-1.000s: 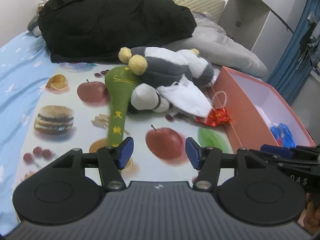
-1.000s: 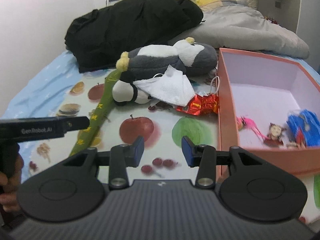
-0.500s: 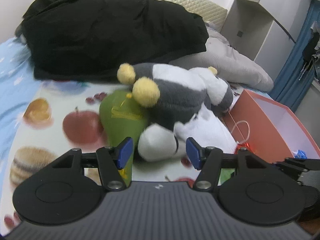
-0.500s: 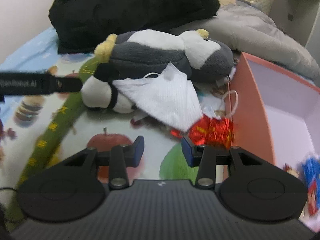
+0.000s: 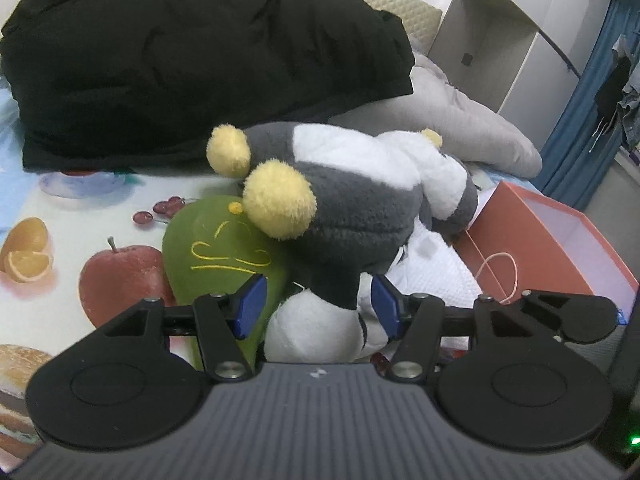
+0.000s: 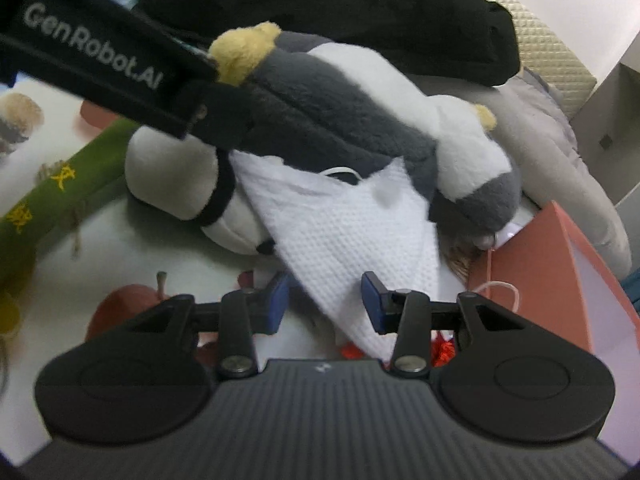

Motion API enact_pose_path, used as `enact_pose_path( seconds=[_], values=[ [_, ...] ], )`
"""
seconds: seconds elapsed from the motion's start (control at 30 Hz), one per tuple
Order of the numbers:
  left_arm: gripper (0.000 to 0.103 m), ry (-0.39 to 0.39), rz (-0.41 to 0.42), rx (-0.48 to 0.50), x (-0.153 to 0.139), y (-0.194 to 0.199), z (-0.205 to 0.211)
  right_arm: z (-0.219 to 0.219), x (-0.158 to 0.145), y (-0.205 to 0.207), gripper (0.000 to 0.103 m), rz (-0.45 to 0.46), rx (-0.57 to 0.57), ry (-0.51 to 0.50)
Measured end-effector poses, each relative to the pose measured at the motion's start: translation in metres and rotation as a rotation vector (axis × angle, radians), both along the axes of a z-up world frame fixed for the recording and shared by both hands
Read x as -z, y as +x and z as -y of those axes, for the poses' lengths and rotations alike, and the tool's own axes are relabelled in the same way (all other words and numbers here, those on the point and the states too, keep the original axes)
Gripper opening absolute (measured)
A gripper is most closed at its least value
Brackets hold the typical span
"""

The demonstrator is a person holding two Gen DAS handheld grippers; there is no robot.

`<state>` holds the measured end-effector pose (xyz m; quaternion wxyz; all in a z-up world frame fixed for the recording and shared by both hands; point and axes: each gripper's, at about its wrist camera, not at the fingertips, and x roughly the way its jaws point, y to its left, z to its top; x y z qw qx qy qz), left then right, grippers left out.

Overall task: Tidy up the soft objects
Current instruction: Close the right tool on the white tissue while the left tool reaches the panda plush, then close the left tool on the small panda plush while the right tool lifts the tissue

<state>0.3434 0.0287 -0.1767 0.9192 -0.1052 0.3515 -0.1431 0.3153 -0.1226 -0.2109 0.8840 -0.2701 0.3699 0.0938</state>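
Straddling plush penguin, left gripper, right gripper around white mask

A bed under a fruit-print sheet carries a grey-and-white plush penguin, green plush stick, black coat, orange cardboard box.

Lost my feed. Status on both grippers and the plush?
Left gripper open, straddling plush. Right gripper open around the mask tip. Mask drapes the plush; green toy lies under it.
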Motion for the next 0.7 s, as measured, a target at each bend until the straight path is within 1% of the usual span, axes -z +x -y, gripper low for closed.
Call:
enact_pose_path(
  seconds=[0.07, 0.1, 0.13, 0.17, 0.2, 0.3, 0.43, 0.6, 0.7],
  values=[
    [0.060, -0.004, -0.003, 0.002, 0.002, 0.000, 0.000, -0.002, 0.004, 0.002, 0.041, 0.004, -0.008, -0.013],
    [0.056, -0.005, -0.004, 0.002, 0.002, 0.000, -0.001, -0.002, 0.004, 0.003, 0.038, 0.006, -0.013, -0.013],
    [0.051, -0.010, -0.010, 0.003, 0.003, 0.000, -0.001, -0.003, 0.004, 0.002, 0.034, 0.002, -0.019, -0.013],
    [0.049, -0.018, -0.015, 0.004, 0.002, 0.000, -0.002, -0.003, 0.003, 0.002, 0.023, -0.003, -0.025, -0.010],
    [0.046, -0.026, -0.018, 0.005, 0.002, 0.000, -0.003, -0.004, 0.001, 0.002, 0.014, -0.011, -0.029, -0.003],
    [0.041, -0.033, -0.021, 0.003, 0.000, -0.005, -0.004, -0.005, -0.004, -0.003, 0.007, -0.005, -0.034, 0.003],
    [0.037, -0.034, -0.025, -0.018, -0.008, -0.016, -0.005, -0.005, -0.021, -0.014, 0.006, 0.021, -0.020, 0.015],
    [0.036, -0.045, -0.022, -0.070, -0.022, -0.041, -0.010, -0.001, -0.047, -0.035, 0.006, 0.062, -0.007, 0.030],
    [0.036, -0.018, -0.009, -0.091, -0.031, -0.061, -0.008, 0.002, -0.063, -0.053, 0.006, 0.086, -0.007, 0.038]
  ],
)
